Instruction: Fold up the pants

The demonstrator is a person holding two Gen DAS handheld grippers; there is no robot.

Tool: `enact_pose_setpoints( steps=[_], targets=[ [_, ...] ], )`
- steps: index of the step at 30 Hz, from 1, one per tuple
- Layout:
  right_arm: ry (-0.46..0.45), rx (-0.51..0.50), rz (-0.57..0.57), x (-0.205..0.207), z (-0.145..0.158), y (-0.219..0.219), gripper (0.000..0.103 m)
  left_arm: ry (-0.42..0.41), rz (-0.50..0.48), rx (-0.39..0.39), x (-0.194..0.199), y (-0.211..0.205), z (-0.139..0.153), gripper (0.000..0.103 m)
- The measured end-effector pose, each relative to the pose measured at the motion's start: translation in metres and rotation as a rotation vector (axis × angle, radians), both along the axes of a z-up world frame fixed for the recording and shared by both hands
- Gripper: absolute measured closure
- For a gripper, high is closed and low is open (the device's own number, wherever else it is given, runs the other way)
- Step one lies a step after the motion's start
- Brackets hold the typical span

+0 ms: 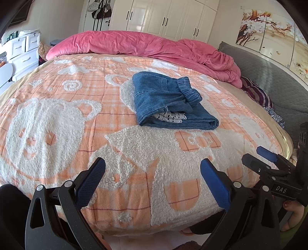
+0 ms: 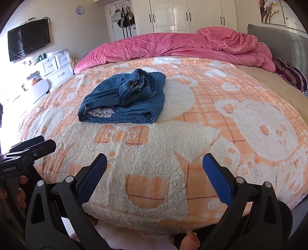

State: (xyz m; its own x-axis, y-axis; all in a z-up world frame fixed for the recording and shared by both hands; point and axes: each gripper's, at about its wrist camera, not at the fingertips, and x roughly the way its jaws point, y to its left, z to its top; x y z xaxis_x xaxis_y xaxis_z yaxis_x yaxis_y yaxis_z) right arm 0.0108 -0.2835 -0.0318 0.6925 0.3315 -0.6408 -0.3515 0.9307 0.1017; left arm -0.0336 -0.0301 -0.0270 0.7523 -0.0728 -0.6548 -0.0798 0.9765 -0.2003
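A home bedroom. A wide bed [image 2: 173,173] under an orange-and-white fleece bear blanket [image 1: 57,125] fills the near view, with a rumpled pink duvet [image 1: 134,44] along its far side. Beyond stand white wardrobe doors [image 2: 188,15]; a white chest of drawers [image 2: 55,65] and a wall-mounted television [image 2: 28,41] are at far left.

Blue denim pants [image 1: 169,102], folded, mid-bed

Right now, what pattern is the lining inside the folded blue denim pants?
White with small black marks; clearest in the left wrist view.
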Motion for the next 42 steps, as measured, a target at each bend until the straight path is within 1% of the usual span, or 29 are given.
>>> enact_pose_setpoints(
  steps=[42],
  targets=[
    [0.007,-0.010,-0.004,0.0016,-0.0032,0.0001,0.009,0.019,-0.015,-0.006,0.0010,-0.0018,0.0011,0.004]
  ],
)
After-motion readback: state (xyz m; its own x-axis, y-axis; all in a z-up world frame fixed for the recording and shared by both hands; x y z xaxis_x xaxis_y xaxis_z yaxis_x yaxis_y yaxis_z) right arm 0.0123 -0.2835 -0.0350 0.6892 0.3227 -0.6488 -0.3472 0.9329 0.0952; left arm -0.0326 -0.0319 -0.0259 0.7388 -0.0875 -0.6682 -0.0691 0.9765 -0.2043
